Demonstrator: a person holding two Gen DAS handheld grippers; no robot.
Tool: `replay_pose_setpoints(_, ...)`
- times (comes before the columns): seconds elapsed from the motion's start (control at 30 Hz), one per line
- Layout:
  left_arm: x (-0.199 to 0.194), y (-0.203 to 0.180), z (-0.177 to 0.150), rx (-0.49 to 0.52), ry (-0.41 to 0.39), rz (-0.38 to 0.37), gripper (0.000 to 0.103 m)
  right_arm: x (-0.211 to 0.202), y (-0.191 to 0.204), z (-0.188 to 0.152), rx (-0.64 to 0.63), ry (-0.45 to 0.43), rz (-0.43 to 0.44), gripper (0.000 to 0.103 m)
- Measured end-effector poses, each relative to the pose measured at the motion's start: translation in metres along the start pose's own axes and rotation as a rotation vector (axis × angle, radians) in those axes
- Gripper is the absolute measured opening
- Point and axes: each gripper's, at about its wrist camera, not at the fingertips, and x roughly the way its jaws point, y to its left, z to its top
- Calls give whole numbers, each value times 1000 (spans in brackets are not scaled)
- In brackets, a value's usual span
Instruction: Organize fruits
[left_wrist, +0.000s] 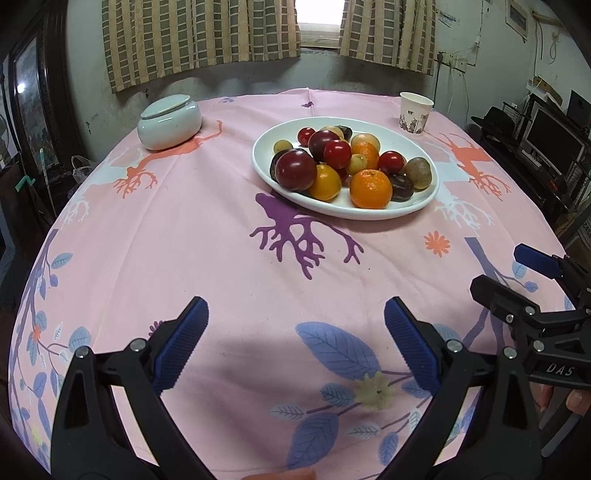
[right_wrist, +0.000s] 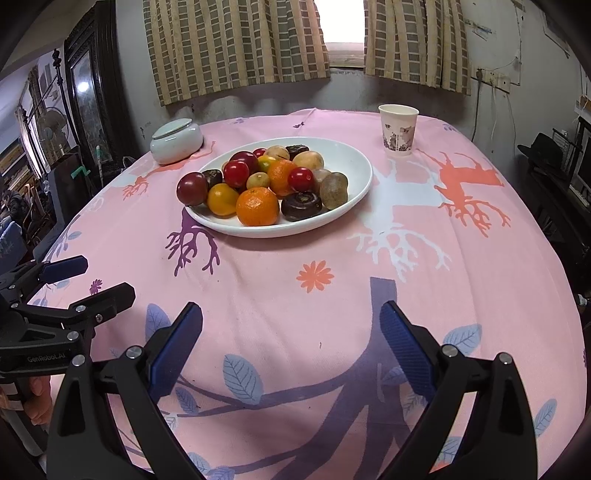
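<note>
Both tools wide open and empty, left tool and right tool low over the desk; fruit heaped on white plate well ahead; likely best to approach slowly, take the near orange gently to avoid rolling neighbours.

Near half of tabletop is bare cloth, open lane from both hand-held grippers up to the white plate. Plate sits mid-table, piled with fruit, front rim unobstructed. Lidded ceramic jar at far left, well apart from plate; wide gap between them. Paper cup at far right, near plate's far edge, narrower gap there. Left hand-held gripper and right hand-held gripper are side by side, jaws spread, close to each other.
</note>
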Motion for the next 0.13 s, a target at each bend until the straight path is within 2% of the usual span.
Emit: replay_pose_setpoints(0.13, 3, 1, -1, -8, 10, -2, 98, 1, 0, -1, -1, 4, -2, 97)
